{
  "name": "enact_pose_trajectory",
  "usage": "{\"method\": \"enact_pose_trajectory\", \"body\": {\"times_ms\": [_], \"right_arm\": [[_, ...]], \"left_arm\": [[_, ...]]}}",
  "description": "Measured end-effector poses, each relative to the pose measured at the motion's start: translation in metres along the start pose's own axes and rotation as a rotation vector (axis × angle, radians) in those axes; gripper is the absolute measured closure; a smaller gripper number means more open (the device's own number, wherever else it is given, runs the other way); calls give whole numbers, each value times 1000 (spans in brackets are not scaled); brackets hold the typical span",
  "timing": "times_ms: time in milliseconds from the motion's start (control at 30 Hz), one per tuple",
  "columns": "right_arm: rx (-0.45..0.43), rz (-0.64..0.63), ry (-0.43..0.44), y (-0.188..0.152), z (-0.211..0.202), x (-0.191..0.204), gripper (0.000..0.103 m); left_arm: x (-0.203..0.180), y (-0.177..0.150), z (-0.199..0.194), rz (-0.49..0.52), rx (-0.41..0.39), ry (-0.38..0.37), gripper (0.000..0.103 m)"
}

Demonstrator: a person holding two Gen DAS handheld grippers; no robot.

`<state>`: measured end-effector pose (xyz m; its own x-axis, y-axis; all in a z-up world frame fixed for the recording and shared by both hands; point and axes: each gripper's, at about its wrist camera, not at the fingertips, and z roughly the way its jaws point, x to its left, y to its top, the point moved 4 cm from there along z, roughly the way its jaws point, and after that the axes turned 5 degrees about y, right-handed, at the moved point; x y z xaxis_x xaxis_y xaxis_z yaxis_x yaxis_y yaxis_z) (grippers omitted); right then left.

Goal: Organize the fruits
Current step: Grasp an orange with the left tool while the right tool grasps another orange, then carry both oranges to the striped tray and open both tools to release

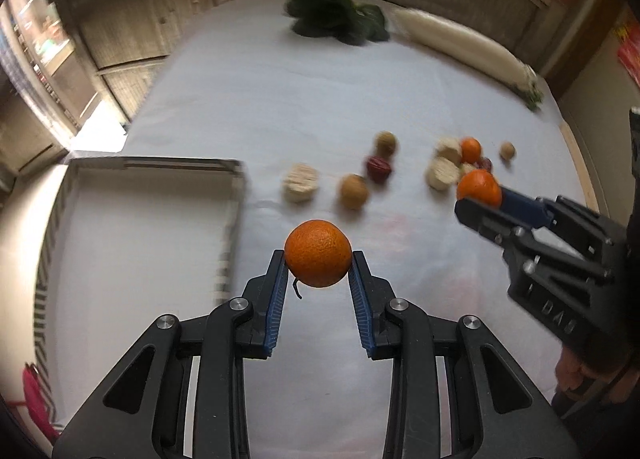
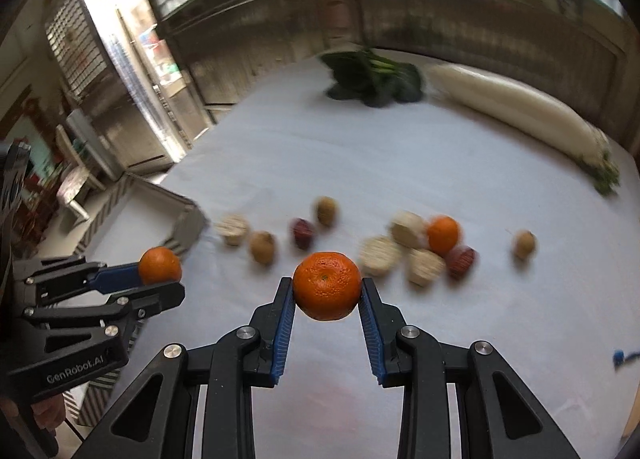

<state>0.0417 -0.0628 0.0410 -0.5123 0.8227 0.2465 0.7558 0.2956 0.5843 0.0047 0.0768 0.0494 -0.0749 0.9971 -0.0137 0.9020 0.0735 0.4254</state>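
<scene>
Orange fruit fills both tools at once. The left tool (image 1: pixel 318 259) is closed on one orange (image 1: pixel 318 253), pinched between its blue pads and lifted off the white surface (image 1: pixel 304 99). The right tool (image 2: pixel 326 287) grips a second orange (image 2: pixel 326 285) the same way; in the left view that orange (image 1: pixel 479 187) shows at the tip of the right tool (image 1: pixel 476 199).

What matters now is where the tray (image 1: pixel 60 195) lies. It sits on the left side of the surface, just beside and to the left of the left tool, with its near rim close to that tool's fingers. The right tool is well apart from it, with the left tool between the two. So the left hand looks nearer for the drop, and its orange likely goes in first.

Loose on the surface beyond are a third orange (image 1: pixel 470 150), brown round fruits (image 1: pixel 354 191), dark red ones (image 1: pixel 378 169) and pale cut pieces (image 1: pixel 300 187), all blurred. Leafy greens (image 1: pixel 336 17) and a long white radish (image 1: pixel 460 43) lie at the far edge.
</scene>
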Motion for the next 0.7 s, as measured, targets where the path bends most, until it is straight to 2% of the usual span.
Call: {"method": "enact_pose_trajectory", "body": {"times_ms": [333, 500, 700], "right_arm": [[20, -140, 111, 26, 36, 86, 72], [48, -209, 158, 36, 61, 125, 72], [110, -244, 179, 41, 94, 149, 72]], "left_arm": [[91, 3, -8, -124, 3, 115, 73], [134, 1, 7, -200, 27, 141, 73], [167, -1, 33, -254, 62, 159, 73]]}}
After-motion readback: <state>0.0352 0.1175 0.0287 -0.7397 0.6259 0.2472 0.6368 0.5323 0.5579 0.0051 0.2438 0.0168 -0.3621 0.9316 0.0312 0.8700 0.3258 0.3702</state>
